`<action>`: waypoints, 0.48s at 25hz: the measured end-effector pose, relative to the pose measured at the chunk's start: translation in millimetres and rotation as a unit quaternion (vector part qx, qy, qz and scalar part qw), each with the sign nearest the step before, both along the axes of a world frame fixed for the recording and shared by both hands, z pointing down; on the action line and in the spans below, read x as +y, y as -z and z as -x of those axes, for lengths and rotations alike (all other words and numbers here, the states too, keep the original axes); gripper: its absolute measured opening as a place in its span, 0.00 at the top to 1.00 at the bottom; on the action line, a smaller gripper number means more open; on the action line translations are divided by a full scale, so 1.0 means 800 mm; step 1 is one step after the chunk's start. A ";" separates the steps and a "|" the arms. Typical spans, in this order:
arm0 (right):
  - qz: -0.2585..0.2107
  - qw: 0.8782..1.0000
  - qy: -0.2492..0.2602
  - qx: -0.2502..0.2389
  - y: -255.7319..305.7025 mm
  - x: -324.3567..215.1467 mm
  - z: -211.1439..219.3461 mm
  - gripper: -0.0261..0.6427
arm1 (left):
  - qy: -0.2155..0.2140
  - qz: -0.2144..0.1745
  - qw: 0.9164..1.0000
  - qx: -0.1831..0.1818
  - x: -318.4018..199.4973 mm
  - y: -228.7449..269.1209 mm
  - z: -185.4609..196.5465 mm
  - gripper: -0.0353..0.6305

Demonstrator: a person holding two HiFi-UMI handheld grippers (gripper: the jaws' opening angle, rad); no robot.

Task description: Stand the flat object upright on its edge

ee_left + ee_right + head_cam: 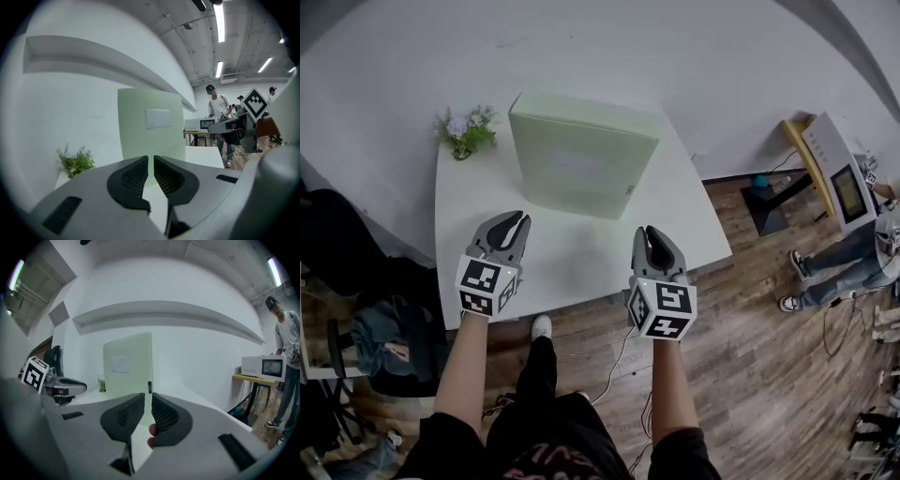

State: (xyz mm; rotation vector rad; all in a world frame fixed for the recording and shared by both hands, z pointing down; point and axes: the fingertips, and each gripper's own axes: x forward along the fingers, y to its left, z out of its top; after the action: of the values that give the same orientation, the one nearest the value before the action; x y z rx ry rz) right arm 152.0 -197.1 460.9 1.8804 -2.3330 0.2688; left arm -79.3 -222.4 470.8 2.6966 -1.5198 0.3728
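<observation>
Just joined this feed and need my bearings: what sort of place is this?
Probably an open lab or workshop room: ceiling strip lights, a white table on a wood-plank floor, and other people standing by a bench.

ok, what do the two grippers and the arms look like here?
Both alike: left gripper and right gripper have grey shells with curved dark jaws lined with cross-hatched pads. Each carries a white cube with black square markers. No cables show on them. Forearms uncovered; dark sleeves higher up.
</observation>
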 end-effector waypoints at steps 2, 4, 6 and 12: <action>0.000 1.000 0.000 0.001 0.013 0.018 -0.006 0.89 | 0.007 -0.005 1.000 0.005 0.019 0.019 -0.004 0.90; -0.001 1.000 0.000 0.001 0.027 0.037 -0.013 0.91 | 0.007 -0.012 1.000 0.004 0.038 0.037 -0.011 0.92; -0.004 1.000 0.000 -0.001 0.043 0.055 -0.020 0.91 | 0.006 -0.018 1.000 0.004 0.057 0.055 -0.019 0.92; -0.010 1.000 0.005 -0.002 0.094 0.103 -0.037 0.92 | 0.005 -0.026 1.000 0.008 0.103 0.109 -0.038 0.92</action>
State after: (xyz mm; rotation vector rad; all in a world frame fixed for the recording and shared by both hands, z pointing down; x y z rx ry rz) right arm 181.7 -115.1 386.1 1.8790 -2.3553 0.2513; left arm -49.1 -140.1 383.4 2.7218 -1.5598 0.3139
